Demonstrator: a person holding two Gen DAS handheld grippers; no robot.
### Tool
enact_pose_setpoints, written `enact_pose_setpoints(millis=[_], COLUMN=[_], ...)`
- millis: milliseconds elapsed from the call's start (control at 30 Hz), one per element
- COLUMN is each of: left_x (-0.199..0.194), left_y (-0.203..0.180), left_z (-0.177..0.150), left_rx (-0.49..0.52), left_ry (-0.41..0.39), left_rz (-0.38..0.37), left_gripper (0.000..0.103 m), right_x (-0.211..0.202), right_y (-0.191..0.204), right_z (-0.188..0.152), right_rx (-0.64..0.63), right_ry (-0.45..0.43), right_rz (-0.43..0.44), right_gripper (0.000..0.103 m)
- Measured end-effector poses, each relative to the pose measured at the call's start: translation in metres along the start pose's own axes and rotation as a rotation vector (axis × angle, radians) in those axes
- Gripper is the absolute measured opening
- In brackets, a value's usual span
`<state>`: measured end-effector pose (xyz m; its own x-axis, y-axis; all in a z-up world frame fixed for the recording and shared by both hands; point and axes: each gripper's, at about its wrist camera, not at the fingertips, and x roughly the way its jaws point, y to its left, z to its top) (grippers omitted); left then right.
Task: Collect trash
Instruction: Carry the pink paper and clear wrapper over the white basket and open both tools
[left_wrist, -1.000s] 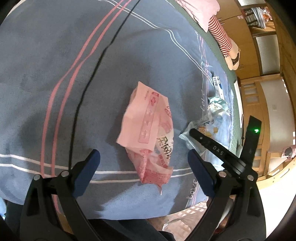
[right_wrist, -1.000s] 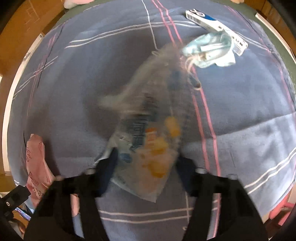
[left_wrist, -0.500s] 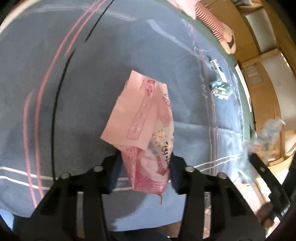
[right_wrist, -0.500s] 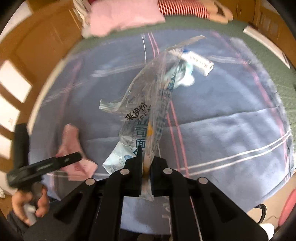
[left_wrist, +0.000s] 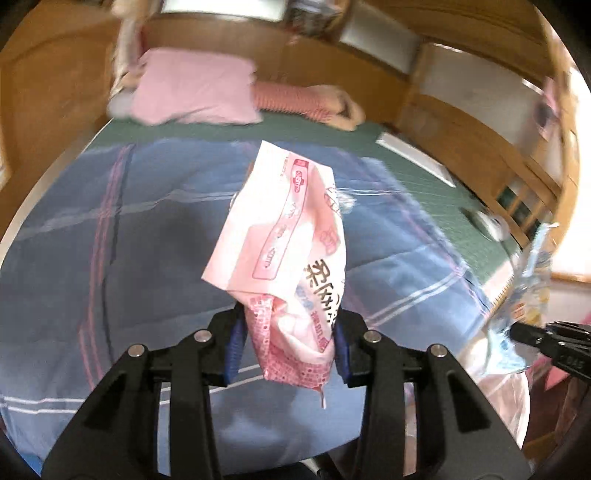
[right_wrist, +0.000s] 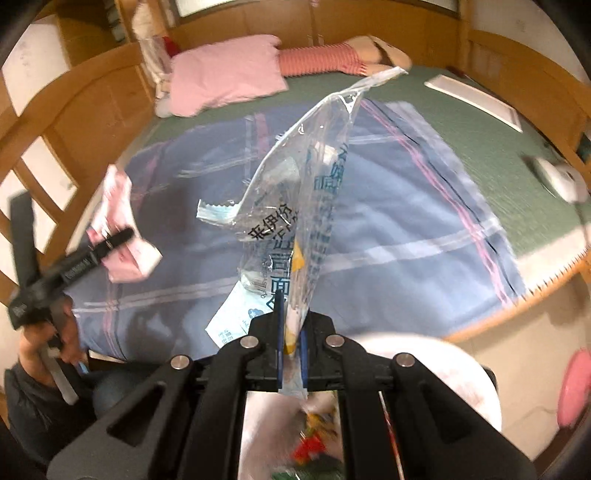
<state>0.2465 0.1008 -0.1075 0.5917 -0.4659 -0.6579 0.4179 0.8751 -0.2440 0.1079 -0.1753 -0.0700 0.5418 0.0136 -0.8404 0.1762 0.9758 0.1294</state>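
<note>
My left hand-held gripper (left_wrist: 288, 341) is closing on the light, crushable pink wrapper (left_wrist: 286, 254) low-centre, the right hand-held gripper (right_wrist: 291, 341) pinching the slippery clear bag (right_wrist: 295, 206) by its bottom edge

Black grippers (left_wrist: 288, 354), blue-lined jaws, silver screws

Pink wrapper (left_wrist: 291, 258), clear blue-printed bag (right_wrist: 306, 206), blue plaid blanket (left_wrist: 129, 240), pink pillow (right_wrist: 229, 74)

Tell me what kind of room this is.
Most likely a bedroom: a blue plaid blanket spread over a bed with a green sheet, a pink pillow at its head, and wooden railings alongside.
</note>
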Motion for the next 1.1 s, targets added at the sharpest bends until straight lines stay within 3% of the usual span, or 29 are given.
enact_pose_setpoints(millis=[100, 267, 367, 567, 967, 1000, 1067, 1100], left_x=[-0.007, -0.007, -0.006, -0.007, -0.015, -0.017, -0.018, -0.019], left_y=[-0.038, -0.094, -0.114, -0.132, -0.152, -0.154, -0.159, -0.161], left_z=[-0.006, -0.025, -0.041, -0.061, -0.077, -0.078, -0.080, -0.081], left_rx=[0.078, 0.182, 0.242, 0.304, 0.353, 0.358, 0.368, 0.371], left_ry=[-0.021, 0.016, 0.054, 0.084, 0.085, 0.083, 0.083, 0.084], left_rz=[-0.027, -0.120, -0.152, -0.181, -0.263, -0.276, -0.305, -0.318], left_gripper=[0.040, 0.040, 0.040, 0.040, 0.040, 0.040, 0.040, 0.040], right_x=[-0.009, -0.018, -0.015, -0.001, 0.002, -0.002, -0.011, -0.019], right_y=[-0.008, -0.016, -0.025, -0.044, -0.062, -0.065, -0.070, -0.075], right_z=[-0.016, -0.038, -0.050, -0.075, -0.098, -0.098, -0.096, -0.093], right_rx=[0.028, 0.032, 0.057, 0.131, 0.179, 0.188, 0.221, 0.247], right_ry=[0.011, 0.037, 0.098, 0.217, 0.277, 0.273, 0.241, 0.205], right_rz=[-0.021, -0.062, -0.092, -0.101, -0.069, -0.085, -0.122, -0.144], right_gripper=[0.008, 0.008, 0.008, 0.008, 0.009, 0.018, 0.060, 0.062])
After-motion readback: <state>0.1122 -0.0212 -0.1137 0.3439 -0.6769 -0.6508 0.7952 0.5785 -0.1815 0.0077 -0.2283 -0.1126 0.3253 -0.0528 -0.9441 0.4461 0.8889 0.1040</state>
